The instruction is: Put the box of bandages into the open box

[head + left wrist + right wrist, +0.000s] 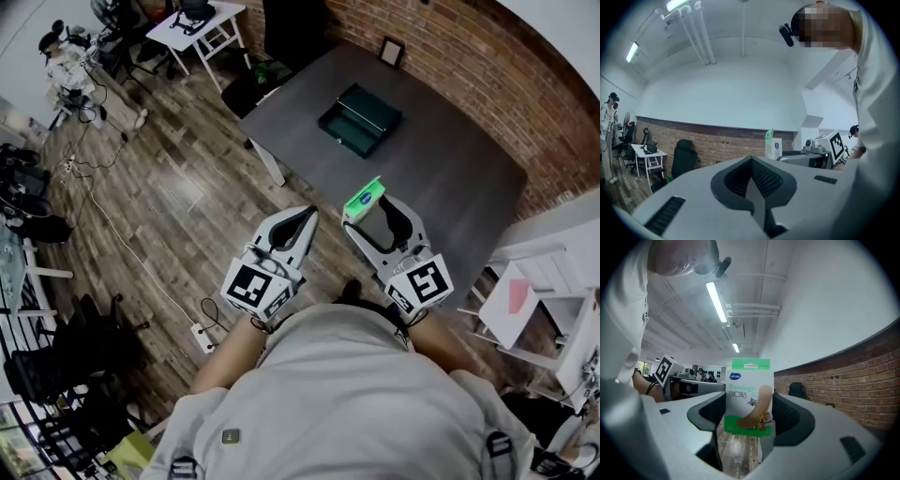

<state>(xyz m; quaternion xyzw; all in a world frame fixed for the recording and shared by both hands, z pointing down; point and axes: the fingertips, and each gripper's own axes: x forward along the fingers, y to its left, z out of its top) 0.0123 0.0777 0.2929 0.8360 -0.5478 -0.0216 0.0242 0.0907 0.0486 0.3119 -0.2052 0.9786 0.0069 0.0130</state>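
Grey table (450, 159), head view: a dark open box (360, 119) sat on it, well apart from my right gripper (371, 211), which clamped the bandage box (364, 198). Left gripper view: my left gripper (752, 180) was pressed together, empty. Right gripper view: white-and-green carton, long axis upright, green tab on top, printed face toward the camera.

The box of bandages (749, 397) is looking like thin card with a shiny print. The left gripper (302, 217) and right gripper (372, 208) are showing smooth, dull grey plastic. At 9 o'clock the wood floor (178, 197) is shining. At 1 o'clock the wall (450, 56) is showing rough brick. The table (441, 169) is looking dull and smooth.
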